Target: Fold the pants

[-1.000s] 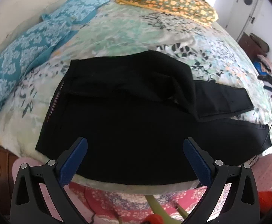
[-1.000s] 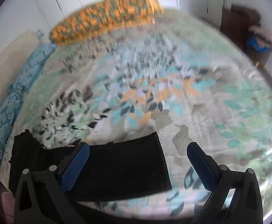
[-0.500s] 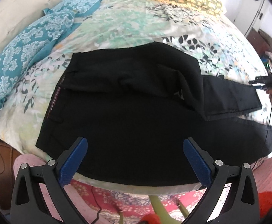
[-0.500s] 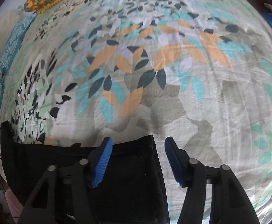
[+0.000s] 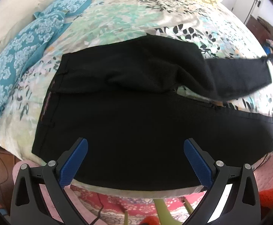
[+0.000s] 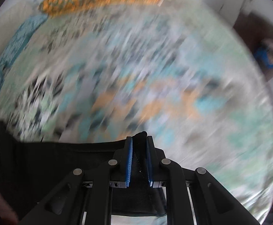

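Scene: black pants (image 5: 136,116) lie spread across a bed (image 5: 129,18) with a leaf-patterned cover, waistband toward the teal pillows (image 5: 22,56), legs running off toward the right of the left wrist view.

Far leg: it lies rumpled, folded over at the thigh, its cuff end lifted off the cover at the right edge, where it shows only as a blur.

Right gripper (image 6: 138,159): its jaws have just been closing and now pinch a fold of the cuff hem between the blue pads (image 6: 129,161); cloth pokes out past the fingertips. The background is smeared, so little else reads.

Left gripper (image 5: 135,161): jaws stand wide apart over the near leg at the bed's edge, nothing between them, and whether the pads touch the cloth cannot be told.

Handling: the fabric looks soft, limp and light; it should drape and drag, not hold a shape.

Where to grip: hems, cuffs and waistband corners look the surest holds, being thicker; a mid-leg pinch would likely only bunch the cloth.

Risk: one held corner may let the leg twist.
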A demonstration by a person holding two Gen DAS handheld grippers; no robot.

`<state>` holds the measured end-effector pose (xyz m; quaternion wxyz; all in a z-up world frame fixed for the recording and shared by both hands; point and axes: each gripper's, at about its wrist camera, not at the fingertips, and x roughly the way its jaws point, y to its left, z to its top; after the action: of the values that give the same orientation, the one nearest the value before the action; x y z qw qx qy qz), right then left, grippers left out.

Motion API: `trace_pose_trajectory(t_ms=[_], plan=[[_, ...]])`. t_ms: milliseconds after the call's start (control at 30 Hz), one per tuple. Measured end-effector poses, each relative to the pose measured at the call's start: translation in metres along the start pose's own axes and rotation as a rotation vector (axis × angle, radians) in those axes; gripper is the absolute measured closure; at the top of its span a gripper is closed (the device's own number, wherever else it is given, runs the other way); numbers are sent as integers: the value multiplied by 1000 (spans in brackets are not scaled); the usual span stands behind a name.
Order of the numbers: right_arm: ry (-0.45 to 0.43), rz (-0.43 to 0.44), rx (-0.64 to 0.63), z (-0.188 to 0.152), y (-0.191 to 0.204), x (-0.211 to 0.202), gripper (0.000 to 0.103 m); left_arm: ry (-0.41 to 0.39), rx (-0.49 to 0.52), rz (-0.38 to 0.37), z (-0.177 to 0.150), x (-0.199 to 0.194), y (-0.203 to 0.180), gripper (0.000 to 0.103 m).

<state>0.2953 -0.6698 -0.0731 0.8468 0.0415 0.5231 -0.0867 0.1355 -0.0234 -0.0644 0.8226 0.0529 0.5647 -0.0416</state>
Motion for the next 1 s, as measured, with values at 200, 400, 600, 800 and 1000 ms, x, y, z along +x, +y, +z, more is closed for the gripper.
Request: trace_pose_trajectory(t_ms=[200,400,600,800,1000], plan=[[-69,-94,109,31,-39,19,88,10,6,1,6,3,-10,1],[-43,-81,203,5,-54,52,57,13,70,13,10,13,-24,1],[51,44,349,-50,-102,51,54,-134,129,84,82,58,-15,1],[141,114,403,-89,-101,78,57,-104,9,255,161,152,27,1],[112,-156,107,-84,-57,74,83,-1,-55,336,149,205,73,0]])
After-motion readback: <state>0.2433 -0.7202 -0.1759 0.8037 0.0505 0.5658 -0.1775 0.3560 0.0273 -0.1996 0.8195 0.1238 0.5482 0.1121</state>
